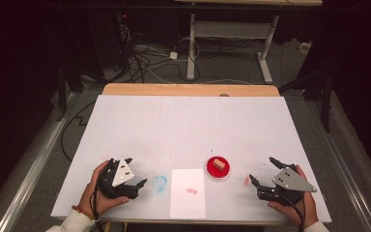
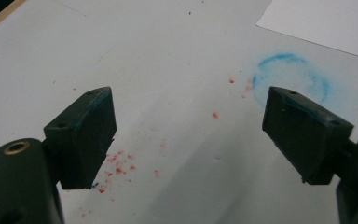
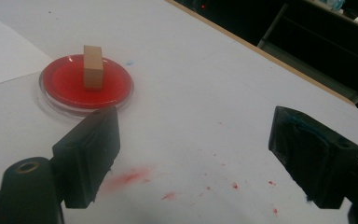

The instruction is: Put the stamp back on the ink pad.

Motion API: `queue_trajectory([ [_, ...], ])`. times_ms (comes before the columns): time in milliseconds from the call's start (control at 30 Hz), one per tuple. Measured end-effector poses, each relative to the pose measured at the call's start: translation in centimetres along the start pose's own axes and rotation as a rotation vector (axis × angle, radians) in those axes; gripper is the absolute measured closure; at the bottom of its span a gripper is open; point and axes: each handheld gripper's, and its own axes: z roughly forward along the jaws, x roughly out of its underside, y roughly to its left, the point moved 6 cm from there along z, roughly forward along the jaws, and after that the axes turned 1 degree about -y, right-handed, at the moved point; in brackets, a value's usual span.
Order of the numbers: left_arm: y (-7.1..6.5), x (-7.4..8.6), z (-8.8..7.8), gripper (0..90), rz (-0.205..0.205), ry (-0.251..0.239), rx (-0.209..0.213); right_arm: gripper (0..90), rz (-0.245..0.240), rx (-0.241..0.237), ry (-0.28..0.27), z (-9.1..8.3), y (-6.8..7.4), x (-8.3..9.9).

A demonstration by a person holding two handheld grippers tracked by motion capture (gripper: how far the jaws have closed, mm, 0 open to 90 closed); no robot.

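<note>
Where round red dish (image 1: 218, 169) sits: rect. wood block (image 1: 218, 164).

— What can't you make out from here?
— The white paper sheet (image 2: 326, 23) is cut off by my left gripper view's top corner. The red mark (image 1: 192, 191) printed on it is too small to read from above.
— Anything else?
— The room behind the table (image 1: 188, 89) is too dark.

white table cover (image 1: 188, 125) flecked red | pale wood table edge (image 1: 188, 89) | blue ring stain (image 1: 160, 182) | white paper sheet (image 1: 187, 199) with a red smudge (image 1: 192, 191) | red dish (image 1: 218, 168), tan wooden block (image 1: 218, 164) | red smear (image 3: 129, 178) | black left gripper (image 1: 134, 172), black right gripper (image 1: 262, 170), grey plates, blue-tinged pads (image 2: 98, 100)
</note>
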Motion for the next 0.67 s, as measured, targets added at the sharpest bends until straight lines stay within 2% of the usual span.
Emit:
queue_trajectory([
  [167, 0.04, 0.01, 0.01, 17.0, -0.001, 0.001, -0.001, 16.8, -0.007, 0.004, -0.011, -0.05, 0.01, -0.16],
  [300, 0.05, -0.02, 0.07, 17.0, -0.001, 0.002, 0.0, 16.6, 0.018, 0.014, -0.02, -0.27, -0.38, -0.15],
  [667, 0.29, 0.06, 0.32, 17.0, -0.009, 0.007, 0.002, 16.5, 0.021, 0.012, -0.018, -0.11, -0.57, -0.11],
])
